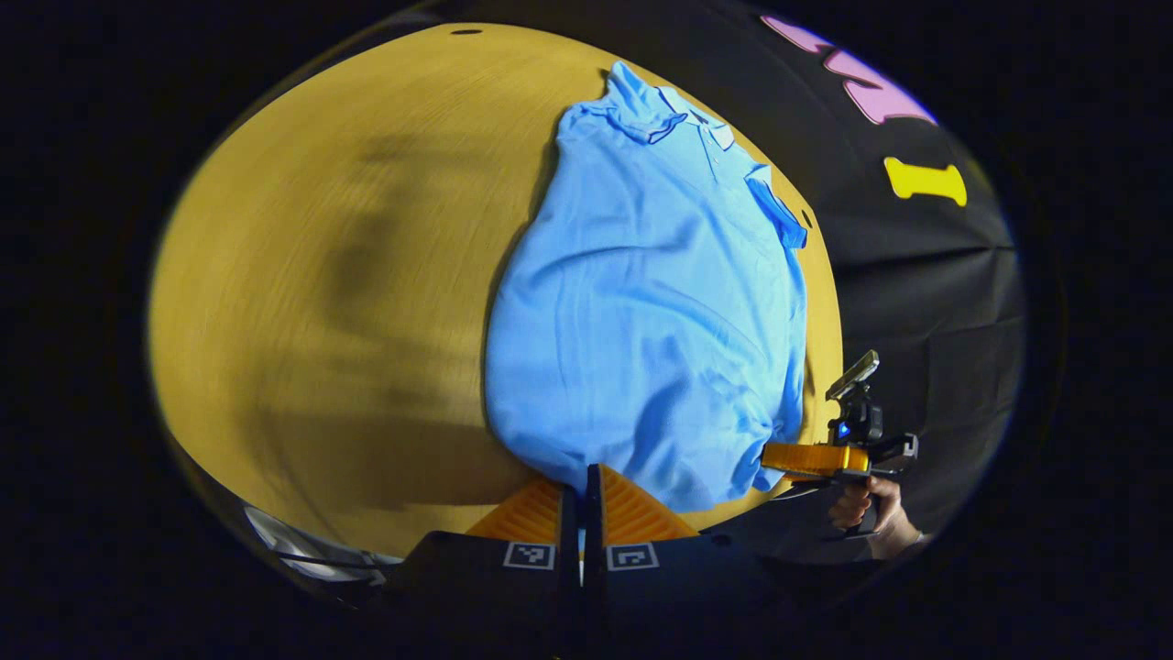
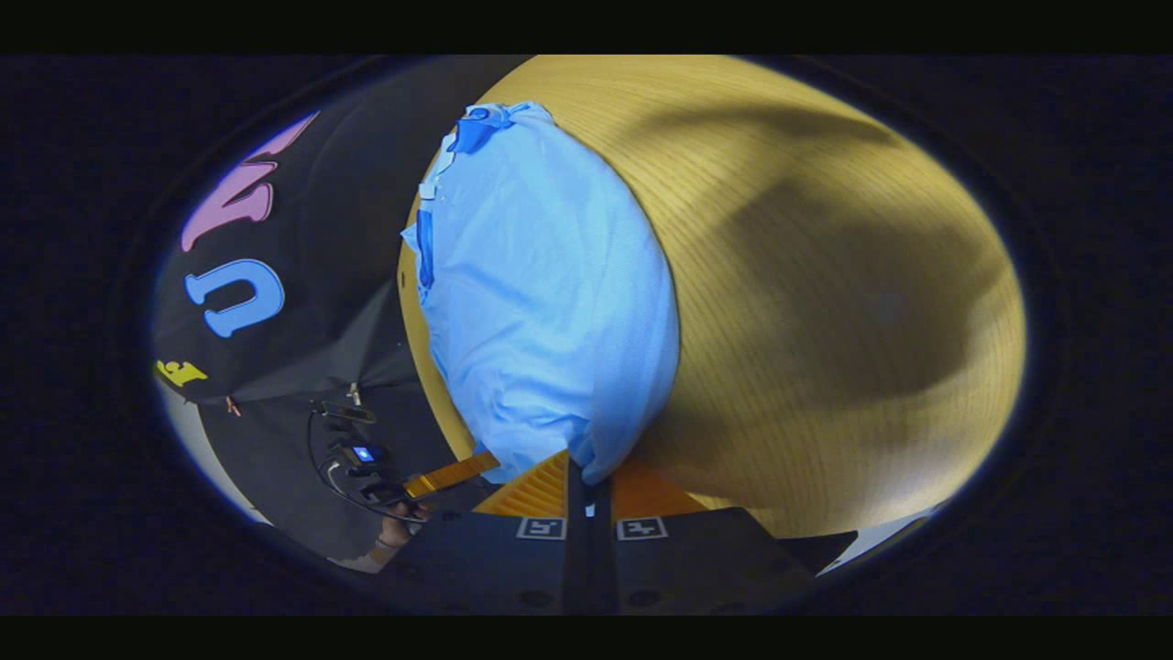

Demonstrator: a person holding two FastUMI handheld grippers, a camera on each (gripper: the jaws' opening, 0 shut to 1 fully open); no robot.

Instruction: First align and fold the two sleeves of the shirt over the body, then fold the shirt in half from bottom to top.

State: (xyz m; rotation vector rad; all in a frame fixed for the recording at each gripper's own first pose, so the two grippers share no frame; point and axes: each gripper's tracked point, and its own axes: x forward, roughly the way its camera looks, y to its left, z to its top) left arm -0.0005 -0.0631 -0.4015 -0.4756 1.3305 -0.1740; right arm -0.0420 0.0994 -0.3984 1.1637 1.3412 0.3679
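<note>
In the left gripper view, the left gripper (image 1: 581,481) sits at 6 o'clock with its two fingers pressed together, pinching the bottom hem of the light blue short-sleeved polo shirt (image 1: 651,312). From there the shirt stretches up toward 12 o'clock across the round, wood-grained yellow table (image 1: 321,275), collar farthest away and both sleeves already folded over the body. At 4 o'clock the right gripper (image 1: 774,458) grips the hem's other corner, with a hand (image 1: 866,509) holding it just off the table edge.

In the right gripper view, the right gripper (image 2: 586,481) is clenched on the shirt's hem (image 2: 550,275) at 6 o'clock. The left gripper (image 2: 449,477) meets the hem at 7 o'clock; whether its fingers are closed cannot be told here.
</note>
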